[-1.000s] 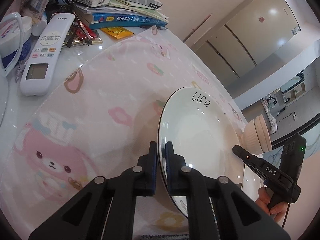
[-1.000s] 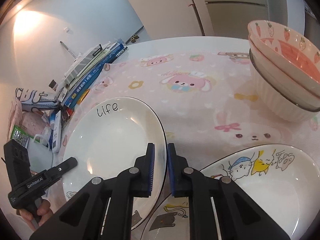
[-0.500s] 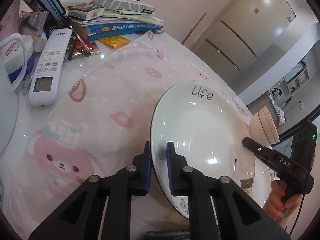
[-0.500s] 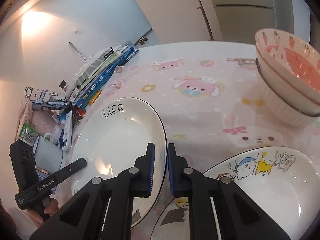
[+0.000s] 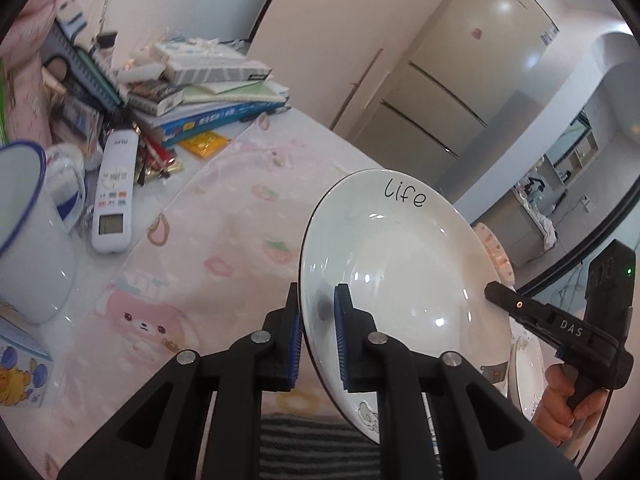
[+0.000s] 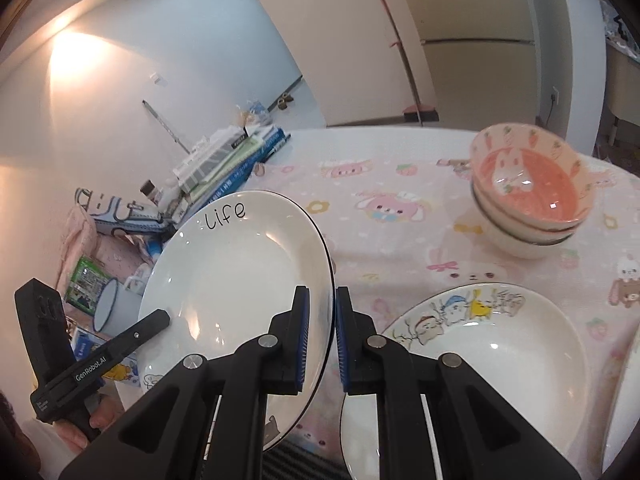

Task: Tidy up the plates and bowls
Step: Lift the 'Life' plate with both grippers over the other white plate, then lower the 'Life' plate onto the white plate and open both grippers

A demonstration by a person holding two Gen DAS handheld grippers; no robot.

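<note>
A white plate lettered "life" (image 5: 400, 264) (image 6: 240, 272) hangs tilted above the pink tablecloth, held from both sides. My left gripper (image 5: 318, 332) is shut on its left rim, and my right gripper (image 6: 320, 336) is shut on its right rim. In each wrist view the other gripper shows at the plate's far edge, held by a hand. A cartoon-printed plate (image 6: 488, 364) lies flat on the cloth to the right. Behind it stands a stack of bowls (image 6: 528, 208), the top one pink with carrots.
A pile of books (image 5: 208, 92) and a white remote (image 5: 114, 196) crowd the table's far left. A white enamel mug (image 5: 24, 232) stands at the left edge. Part of another plate's rim (image 6: 624, 392) shows at far right. A fridge (image 5: 460, 92) stands beyond the table.
Both grippers have risen together, and the "life" plate has come up off the tablecloth with them. The table and its clutter now look farther below.
</note>
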